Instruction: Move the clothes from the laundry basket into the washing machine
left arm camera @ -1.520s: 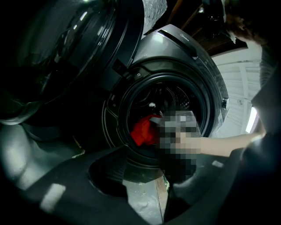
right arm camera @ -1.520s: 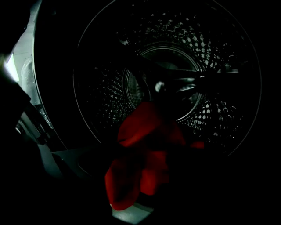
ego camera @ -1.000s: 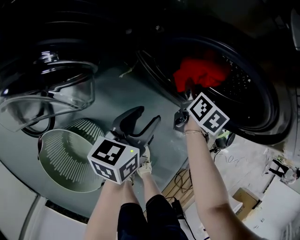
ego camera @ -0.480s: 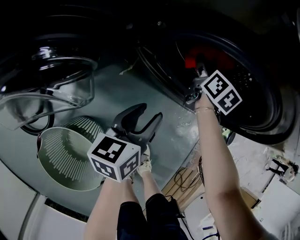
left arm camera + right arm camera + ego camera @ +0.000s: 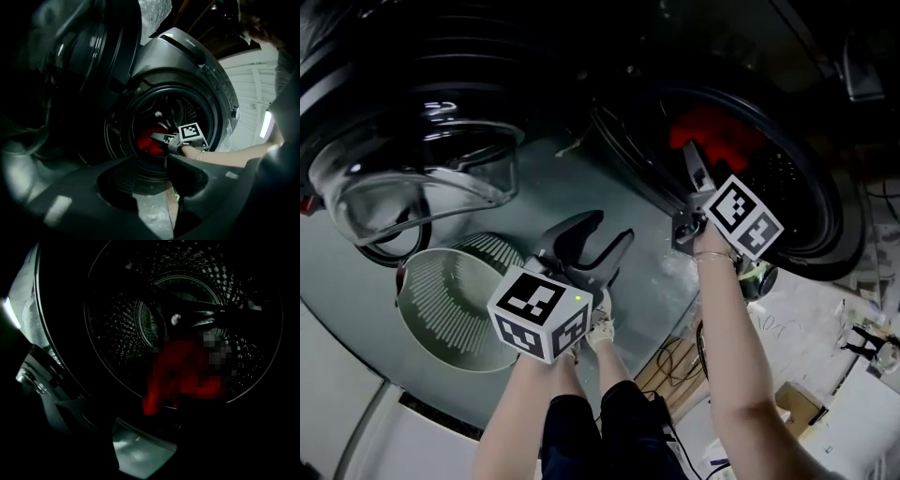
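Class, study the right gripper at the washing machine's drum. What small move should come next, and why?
Probably draw the right gripper back out of the perforated metal drum. Its jaws stand apart with nothing between them, and the crumpled red garment lies inside the drum beyond them, so this drop looks finished.

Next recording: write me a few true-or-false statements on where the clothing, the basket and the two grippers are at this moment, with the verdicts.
1. The washing machine door stands open. True.
2. The red garment lies in the laundry basket. False: it lies inside the drum.
3. The left gripper is shut on a piece of clothing. False: its jaws are apart with nothing between them.
4. The right gripper is at the mouth of the drum, pointing at the red garment. True.
5. The laundry basket is heaped with clothes. False: no clothes show in it.
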